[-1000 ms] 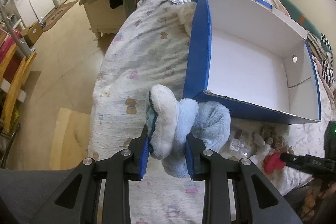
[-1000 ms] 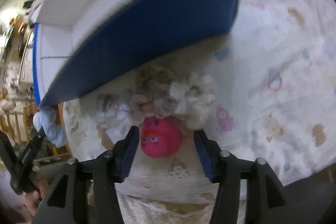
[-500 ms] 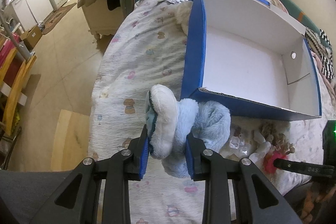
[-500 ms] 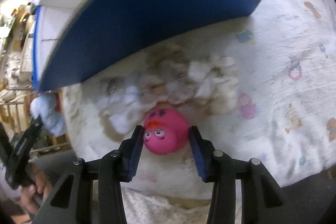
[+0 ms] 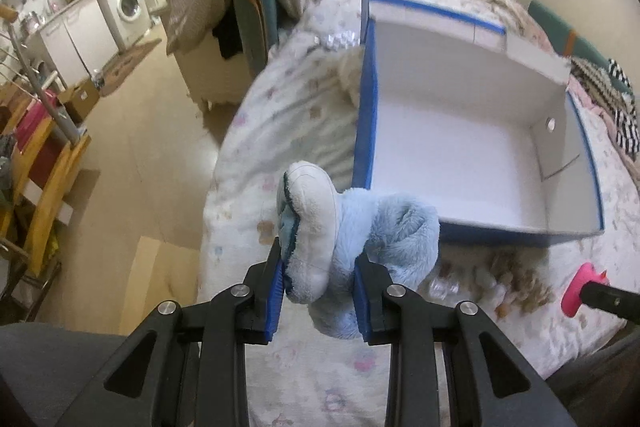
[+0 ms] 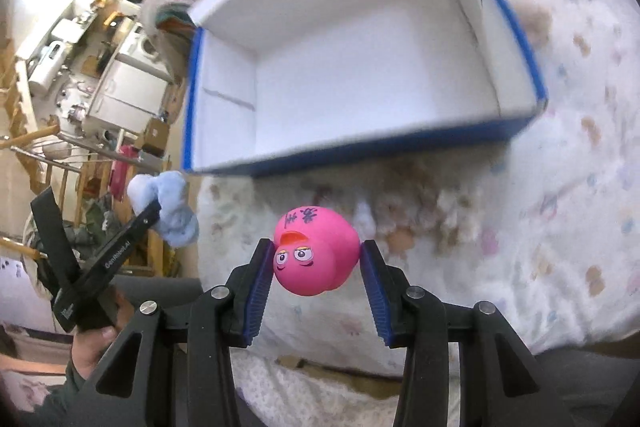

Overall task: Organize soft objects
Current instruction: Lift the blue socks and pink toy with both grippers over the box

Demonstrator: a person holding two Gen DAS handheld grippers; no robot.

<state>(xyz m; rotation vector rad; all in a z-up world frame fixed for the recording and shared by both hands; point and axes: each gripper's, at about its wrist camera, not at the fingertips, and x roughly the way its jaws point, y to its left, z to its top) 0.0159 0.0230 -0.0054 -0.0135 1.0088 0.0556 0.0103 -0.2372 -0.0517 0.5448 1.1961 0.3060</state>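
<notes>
My left gripper [image 5: 320, 291] is shut on a light blue plush toy [image 5: 384, 227] with a white end, held above the bed just before the near left corner of the blue box [image 5: 370, 115]. The box is white inside and holds nothing. My right gripper [image 6: 316, 279] is shut on a pink rubber duck [image 6: 316, 255] and holds it raised above the bed, in front of the box [image 6: 360, 163]. The duck also shows at the right edge of the left wrist view [image 5: 578, 287]. The plush and left gripper show in the right wrist view [image 6: 168, 203].
A heap of small cream and brown soft toys [image 6: 404, 211] lies on the patterned bedsheet [image 6: 560, 227] against the box's near wall. A chair piled with clothes [image 5: 240, 7] stands beside the bed. The floor drops off at the bed's left edge.
My right gripper closed on the pink duck and lifted it off the bed, tilting up so the box's inside shows. My left gripper rose a little with the plush.
</notes>
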